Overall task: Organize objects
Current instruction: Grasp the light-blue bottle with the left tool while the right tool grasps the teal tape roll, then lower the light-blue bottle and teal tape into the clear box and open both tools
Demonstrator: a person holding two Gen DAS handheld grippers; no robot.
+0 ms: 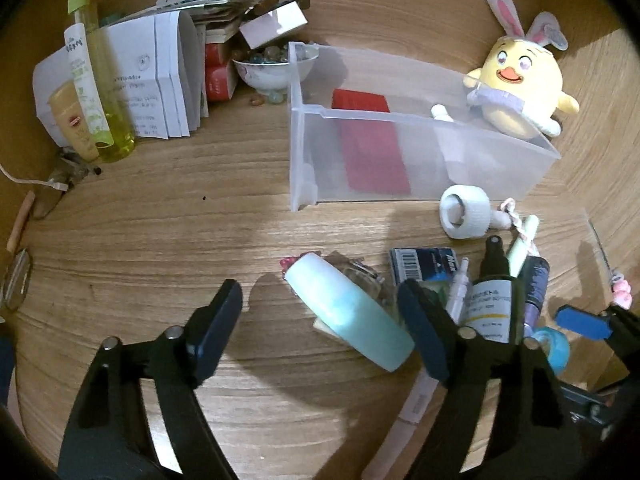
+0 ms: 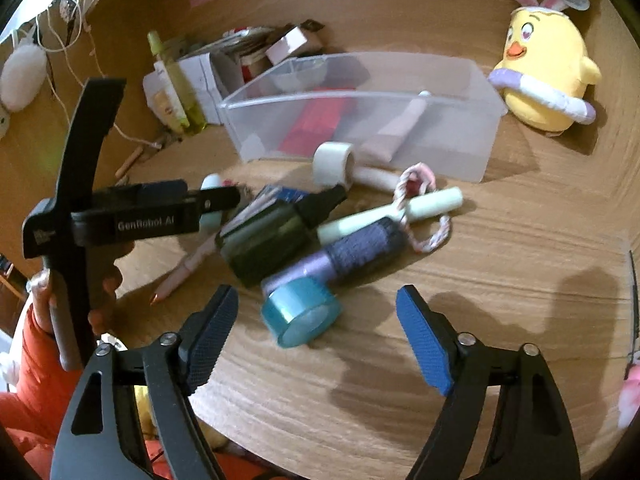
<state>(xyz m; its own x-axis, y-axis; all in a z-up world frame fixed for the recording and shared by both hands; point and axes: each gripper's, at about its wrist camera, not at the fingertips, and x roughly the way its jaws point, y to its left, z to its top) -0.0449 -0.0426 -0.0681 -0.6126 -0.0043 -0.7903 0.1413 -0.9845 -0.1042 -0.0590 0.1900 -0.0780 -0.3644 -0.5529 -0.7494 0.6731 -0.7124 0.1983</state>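
A clear plastic bin (image 1: 400, 152) (image 2: 360, 100) stands on the wooden table and holds a red box (image 1: 372, 148) and a pale tube. In front of it lies a pile: a mint tube (image 1: 348, 312), a dark green spray bottle (image 1: 494, 300) (image 2: 276, 232), a purple bottle (image 2: 352, 256), a blue tape roll (image 2: 302, 312), a white tape roll (image 1: 464, 210) (image 2: 334, 164). My left gripper (image 1: 320, 304) is open around the mint tube, not touching. My right gripper (image 2: 316, 312) is open with the blue tape roll between its fingers.
A yellow chick plush (image 1: 520, 88) (image 2: 548, 76) sits behind the bin on the right. At the back left stand a yellow-green spray bottle (image 1: 96, 80), folded papers (image 1: 160, 80), red boxes and a bowl of beads (image 1: 264, 68).
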